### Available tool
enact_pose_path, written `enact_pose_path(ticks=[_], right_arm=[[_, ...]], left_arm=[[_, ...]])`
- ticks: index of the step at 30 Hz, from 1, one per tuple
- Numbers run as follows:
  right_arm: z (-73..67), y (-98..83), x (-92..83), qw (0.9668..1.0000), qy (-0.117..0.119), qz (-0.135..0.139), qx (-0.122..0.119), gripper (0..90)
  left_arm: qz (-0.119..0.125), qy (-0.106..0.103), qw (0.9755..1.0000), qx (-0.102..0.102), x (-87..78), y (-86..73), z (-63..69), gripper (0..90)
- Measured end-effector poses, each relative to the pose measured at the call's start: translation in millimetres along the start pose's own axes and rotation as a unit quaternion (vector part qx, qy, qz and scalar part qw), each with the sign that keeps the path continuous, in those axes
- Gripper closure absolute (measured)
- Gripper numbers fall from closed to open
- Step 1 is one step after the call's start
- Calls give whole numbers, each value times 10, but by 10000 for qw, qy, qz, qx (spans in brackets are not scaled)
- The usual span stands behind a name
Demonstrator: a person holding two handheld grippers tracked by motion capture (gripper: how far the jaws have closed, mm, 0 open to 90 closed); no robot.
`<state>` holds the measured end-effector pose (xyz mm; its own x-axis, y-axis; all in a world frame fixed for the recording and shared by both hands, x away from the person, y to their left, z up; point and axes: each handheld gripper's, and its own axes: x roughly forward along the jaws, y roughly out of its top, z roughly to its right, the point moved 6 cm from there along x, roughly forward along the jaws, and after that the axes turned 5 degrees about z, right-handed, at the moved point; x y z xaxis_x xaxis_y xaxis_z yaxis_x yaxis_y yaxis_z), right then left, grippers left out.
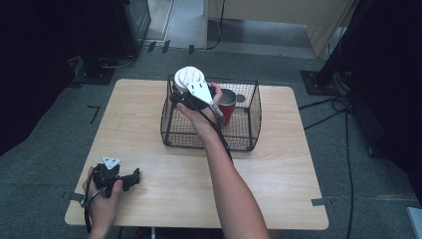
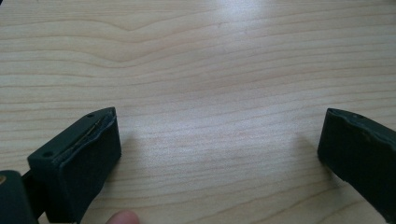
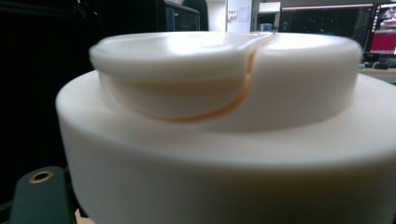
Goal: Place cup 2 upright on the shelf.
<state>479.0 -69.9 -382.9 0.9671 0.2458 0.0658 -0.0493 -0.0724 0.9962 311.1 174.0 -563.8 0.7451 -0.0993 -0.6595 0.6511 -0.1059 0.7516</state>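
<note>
the right gripper (image 1: 191, 87) is clamped on a white lidded cup (image 1: 188, 77), holding it over the far left corner of the wire basket (image 1: 209, 137). a red cup (image 1: 228, 107) stands inside the basket just right of it. the left gripper (image 1: 130, 180) rests at the table's (image 1: 278, 174) near left, jaws wide apart and empty.

Legible text, labels, brands, numbers, signs: none.

- Round white plastic lid with a stepped top (image 3: 224, 116), seen close in the right gripper view: plain surface with a thin orange curved line, no lettering.
- Dark screens (image 3: 327, 23) in the far background of the right gripper view: lit reddish areas, too blurred to read.
- Small pale sheet on the far wall (image 3: 243, 13) in the same view: too small to read.
- Light wooden table top (image 2: 196, 70): wood grain, no markings.
- Red cup with a metal rim (image 1: 228, 105) inside the black wire basket (image 1: 249, 124): no print can be made out.
</note>
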Motion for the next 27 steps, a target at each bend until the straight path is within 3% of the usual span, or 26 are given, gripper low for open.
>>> enact_pose_path(ticks=[6, 27], right_arm=[[62, -126, 107, 9998, -145, -112, 48, 145], [102, -464, 265, 9988, -218, -428, -45, 145]], left_arm=[[-2, -2, 10000, 0, 0, 0, 0, 0], [5, -1, 10000, -8, 1, 0, 2, 0]])
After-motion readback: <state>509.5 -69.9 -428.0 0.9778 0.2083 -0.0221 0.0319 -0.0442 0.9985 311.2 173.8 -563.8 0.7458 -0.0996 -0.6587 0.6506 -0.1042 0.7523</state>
